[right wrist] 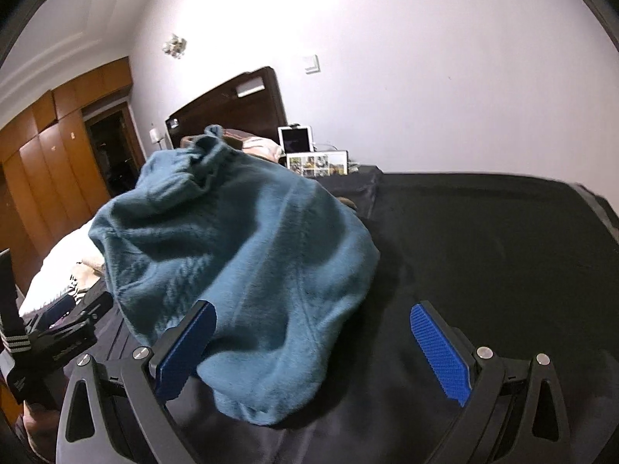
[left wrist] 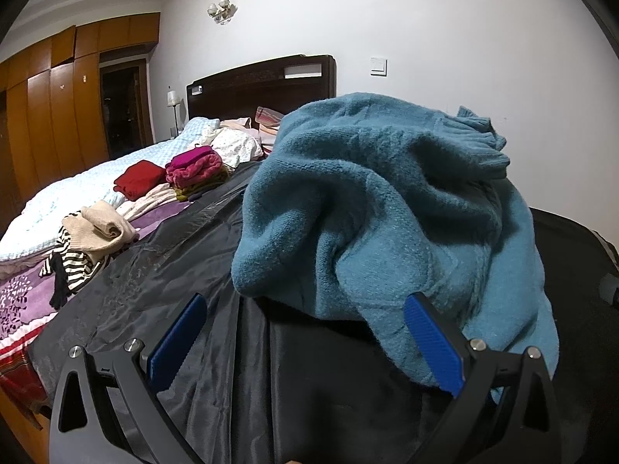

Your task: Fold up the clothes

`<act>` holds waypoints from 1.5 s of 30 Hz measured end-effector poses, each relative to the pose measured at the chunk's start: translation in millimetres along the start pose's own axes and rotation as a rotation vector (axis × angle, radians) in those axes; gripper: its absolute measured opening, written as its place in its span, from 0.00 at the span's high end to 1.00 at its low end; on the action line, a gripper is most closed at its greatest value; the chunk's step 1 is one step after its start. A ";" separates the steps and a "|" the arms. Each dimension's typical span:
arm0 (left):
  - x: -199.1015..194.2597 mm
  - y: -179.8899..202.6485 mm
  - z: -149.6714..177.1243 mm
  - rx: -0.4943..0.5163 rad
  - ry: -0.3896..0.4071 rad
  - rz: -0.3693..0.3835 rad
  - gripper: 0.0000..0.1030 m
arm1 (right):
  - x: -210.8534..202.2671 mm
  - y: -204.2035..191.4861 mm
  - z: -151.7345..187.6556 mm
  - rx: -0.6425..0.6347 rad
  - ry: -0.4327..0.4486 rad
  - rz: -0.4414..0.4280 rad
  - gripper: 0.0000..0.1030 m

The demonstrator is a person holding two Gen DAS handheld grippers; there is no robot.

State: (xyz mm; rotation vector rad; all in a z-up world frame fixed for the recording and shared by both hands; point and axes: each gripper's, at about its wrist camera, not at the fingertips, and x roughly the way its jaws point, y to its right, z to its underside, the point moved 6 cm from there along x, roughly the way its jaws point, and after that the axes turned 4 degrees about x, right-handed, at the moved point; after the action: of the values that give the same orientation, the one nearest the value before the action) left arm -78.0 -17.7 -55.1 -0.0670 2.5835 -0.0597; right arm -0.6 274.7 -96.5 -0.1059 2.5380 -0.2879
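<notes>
Looking along the left claw (left wrist: 305,344), its blue pads stand wide apart and empty, the right pad just touching the crumpled teal sweater (left wrist: 387,208) heaped on the black sheet (left wrist: 162,282) over the bed. Beyond it sit a folded stack (left wrist: 197,172) and a folded red garment (left wrist: 139,179); a striped top (left wrist: 73,263) lies loose. From the right claw (right wrist: 313,348), likewise spread and holding nothing, the sweater is an unfolded mound, so I judge several pieces are done and this one barely begun.

left gripper (left wrist: 305,342): jaws spread wide, blue pads facing inward, gripping nothing | right gripper (right wrist: 313,348): jaws spread wide, gripping nothing | both angled low and forward
</notes>
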 end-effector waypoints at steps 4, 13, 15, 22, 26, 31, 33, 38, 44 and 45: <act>2.3 -2.5 0.0 -0.002 -0.003 -0.011 0.01 | -9.0 -16.5 -5.1 -0.058 0.037 -0.006 0.01; 5.2 -14.3 -1.2 -0.020 -0.006 -0.033 0.01 | 3.3 -66.3 -10.3 -0.243 0.082 0.048 0.01; 4.9 -18.7 -2.3 -0.026 -0.003 -0.040 0.01 | 2.7 -71.4 -11.4 -0.263 0.110 0.080 0.01; 6.2 -29.5 -4.4 -0.054 0.002 -0.054 0.01 | 17.7 -76.8 -12.2 -0.257 0.088 0.054 0.01; 7.9 -27.2 -5.6 -0.053 -0.005 -0.030 0.01 | 26.9 -73.4 -14.5 -0.251 0.079 0.025 0.01; 5.0 -19.6 -15.6 -0.027 0.004 -0.013 0.01 | 28.6 -62.9 -26.4 -0.227 0.099 -0.009 0.01; 3.1 -15.5 -23.3 -0.016 0.016 -0.005 0.01 | 27.4 -58.5 -33.6 -0.216 0.105 -0.033 0.01; 4.2 -3.5 -42.5 0.025 0.043 0.008 0.01 | 22.1 -49.7 -44.0 -0.215 0.126 -0.084 0.01; 20.6 7.0 -52.7 0.017 0.030 0.055 0.01 | 31.0 -37.3 -37.1 -0.182 0.103 -0.136 0.01; 23.3 8.6 -52.8 0.013 0.029 0.061 0.01 | 34.8 -33.8 -36.3 -0.168 0.089 -0.143 0.01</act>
State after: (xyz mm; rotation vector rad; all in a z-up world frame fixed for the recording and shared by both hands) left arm -125.9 -8.9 -23.1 0.0179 2.6119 -0.0558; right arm -49.2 243.6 -78.2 -0.3473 2.6447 -0.1363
